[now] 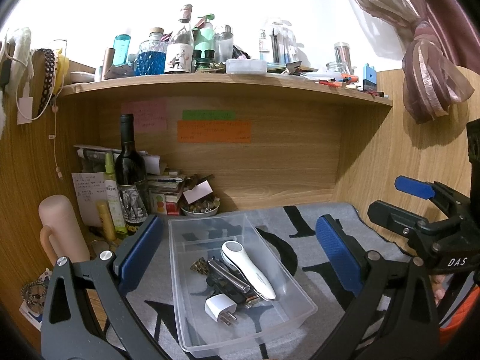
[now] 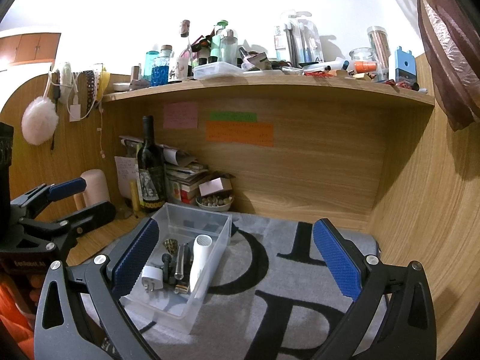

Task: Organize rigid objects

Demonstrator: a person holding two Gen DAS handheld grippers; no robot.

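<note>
Both blue-padded tools fill the near edge of each view: left hand-held gripper is spread wide w/ nothing between its pads, and right hand-held gripper is likewise wide open, empty. Clear plastic bin sits on a grey mat w/ big black letters that covers the tabletop; in left wrist view the bin lies between the pads, near center to 6 o'clock, while in right wrist view it sits at approx 8 o'clock, partly behind the left-side pad. Inside the bin: white handheld device lying diagonal, head toward 12 o'clock; white plug adapter w/ prongs pointing toward 5 o'clock, at the near end; dark metal cylinder lying just beside the white device; a small gold patterned piece at 9 o'clock of the cylinder; other dark bits underneath, can't tell what. Right tool also shows at 3 o'clock in left wrist view, arms apart. Behind the bin at approx 10 o'clock: dark wine bottle upright, small bowl of bits, stacked papers. Pink tumbler stands at 9 o'clock. Wooden shelf at 12 o'clock carries bottles & jars.
</note>
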